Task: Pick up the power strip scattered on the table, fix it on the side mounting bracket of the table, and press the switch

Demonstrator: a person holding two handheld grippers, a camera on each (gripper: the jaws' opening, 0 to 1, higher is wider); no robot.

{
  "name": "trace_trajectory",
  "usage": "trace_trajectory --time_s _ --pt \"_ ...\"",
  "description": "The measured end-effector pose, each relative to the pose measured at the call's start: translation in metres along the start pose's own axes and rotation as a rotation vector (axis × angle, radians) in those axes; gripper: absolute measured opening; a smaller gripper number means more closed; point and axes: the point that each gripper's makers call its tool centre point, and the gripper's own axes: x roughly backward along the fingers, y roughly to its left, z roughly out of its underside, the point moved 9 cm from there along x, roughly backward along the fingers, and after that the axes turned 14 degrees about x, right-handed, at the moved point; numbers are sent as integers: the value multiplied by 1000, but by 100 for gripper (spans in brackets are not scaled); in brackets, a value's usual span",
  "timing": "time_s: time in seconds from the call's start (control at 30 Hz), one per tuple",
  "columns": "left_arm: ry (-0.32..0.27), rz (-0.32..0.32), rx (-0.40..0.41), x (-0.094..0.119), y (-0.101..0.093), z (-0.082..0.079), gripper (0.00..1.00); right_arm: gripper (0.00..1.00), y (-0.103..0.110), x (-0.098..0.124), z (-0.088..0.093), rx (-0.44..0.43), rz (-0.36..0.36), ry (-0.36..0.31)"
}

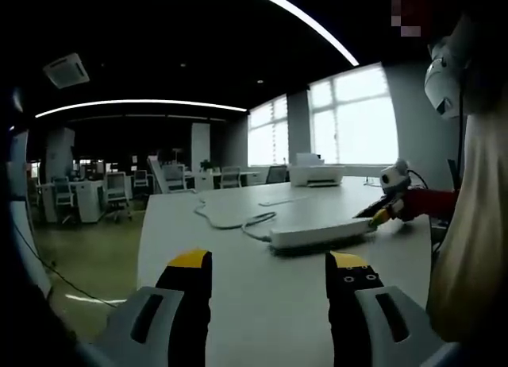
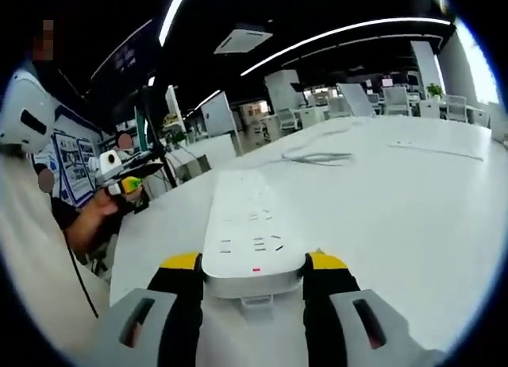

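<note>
- One power strip (image 2: 252,232) lay flat on the white table (image 2: 413,224); its near end sat between the two jaws of the right gripper (image 2: 252,273), which pinched it at both sides.
- One white cable (image 1: 230,220) ran from the strip across the table top.
- The left gripper (image 1: 268,264) hovered over the table with its two jaws spread apart, nothing between them.
- One white printer (image 1: 316,174) stood at the far edge.
</note>
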Motion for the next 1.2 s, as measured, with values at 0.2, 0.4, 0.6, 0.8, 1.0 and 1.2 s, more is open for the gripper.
trace_trajectory --time_s 0.2,0.4,0.6,0.8,1.0,1.2 --pt "18 3 6 -4 -1 1 60 45 -2 1 -1 -76 -3 -9" --pt "25 13 23 -7 -3 3 60 44 -2 2 -2 -113 -4 1" --pt "61 8 35 -14 -4 3 60 44 -4 3 -3 -183 -10 3" --pt "84 22 18 -19 -9 -3 61 44 -6 4 -3 -247 -14 -4" --pt "91 5 90 -24 -11 -3 59 44 -7 5 -4 -285 -19 0" --pt "126 38 299 -36 -22 1 62 44 -7 5 -4 -289 -22 9"
